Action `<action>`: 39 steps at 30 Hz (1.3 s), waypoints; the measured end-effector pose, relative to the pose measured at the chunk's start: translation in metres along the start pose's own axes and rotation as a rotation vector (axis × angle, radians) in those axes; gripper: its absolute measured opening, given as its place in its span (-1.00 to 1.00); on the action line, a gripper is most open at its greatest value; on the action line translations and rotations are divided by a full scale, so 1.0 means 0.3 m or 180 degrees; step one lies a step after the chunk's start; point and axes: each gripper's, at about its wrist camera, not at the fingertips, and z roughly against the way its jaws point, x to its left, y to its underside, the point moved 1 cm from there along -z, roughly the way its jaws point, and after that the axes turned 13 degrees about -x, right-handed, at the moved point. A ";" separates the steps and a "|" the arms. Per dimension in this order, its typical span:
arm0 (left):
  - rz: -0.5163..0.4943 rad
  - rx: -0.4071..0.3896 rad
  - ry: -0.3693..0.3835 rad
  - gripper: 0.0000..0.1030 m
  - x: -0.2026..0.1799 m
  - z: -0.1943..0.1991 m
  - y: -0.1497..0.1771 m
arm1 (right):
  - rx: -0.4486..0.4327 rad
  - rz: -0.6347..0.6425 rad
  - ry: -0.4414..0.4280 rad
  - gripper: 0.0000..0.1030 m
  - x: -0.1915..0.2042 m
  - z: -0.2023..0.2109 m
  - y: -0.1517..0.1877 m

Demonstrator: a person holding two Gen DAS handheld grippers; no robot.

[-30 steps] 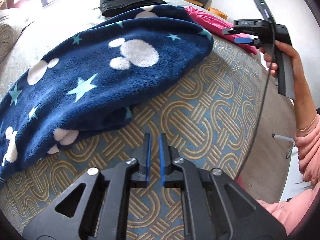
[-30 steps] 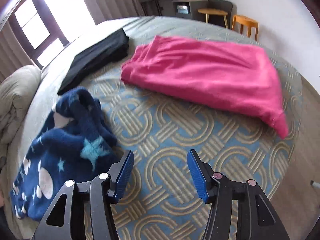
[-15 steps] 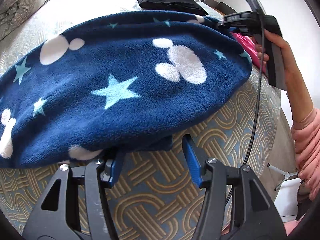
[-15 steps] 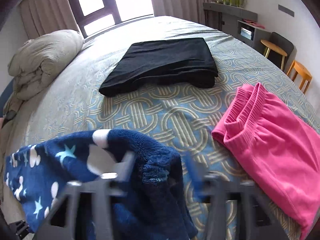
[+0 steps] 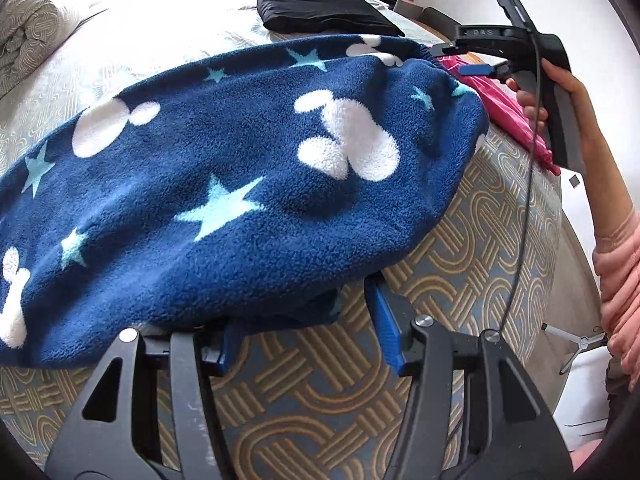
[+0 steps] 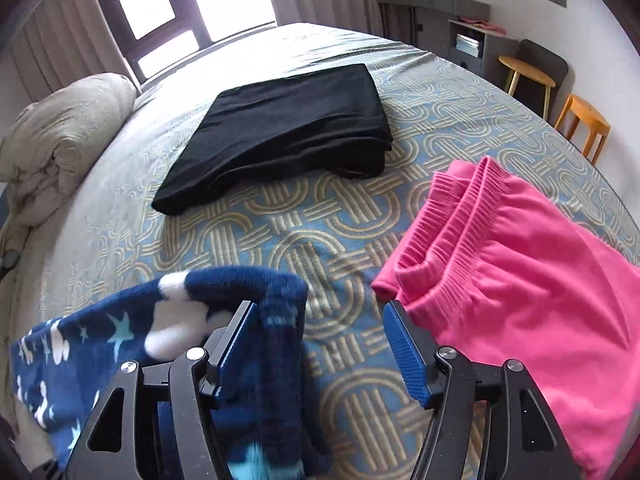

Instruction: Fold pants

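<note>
The navy fleece pants, printed with white mouse heads and pale stars, lie across the near part of the bed, spread over its patterned blue-and-tan cover. In the left wrist view the left claw stands with its blue pads wide apart at the pants' near edge; the left pad sits under the fabric's hem, the right pad is clear beside it, and nothing is clamped. That same view shows the right claw from the side, in the person's right hand, at the far end of the pants, with pink cloth behind it. The right wrist view shows the right claw spread wide, its left pad against the bunched navy end and its right pad just beside the pink pants; it grips nothing. Only this view shows the folded black garment in full, the rumpled duvet and the wooden stools by the wall.
</note>
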 end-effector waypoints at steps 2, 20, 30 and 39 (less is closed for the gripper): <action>-0.0017 -0.0024 -0.0042 -0.75 -0.003 -0.017 -0.017 | 0.0101 -0.0063 -0.0088 0.50 -0.023 0.037 0.035; -0.0706 0.0006 -0.0202 -0.75 -0.151 0.050 0.089 | 0.0234 0.0435 0.0193 -0.60 0.031 0.124 0.171; -0.0344 -0.0059 -0.0117 -0.17 -0.041 0.202 0.101 | -0.0221 0.0434 0.0750 0.12 0.054 0.297 0.139; 0.0874 -0.0564 -0.0951 -0.17 0.490 0.495 0.059 | -0.0105 0.1223 -0.0444 0.16 0.555 0.279 0.108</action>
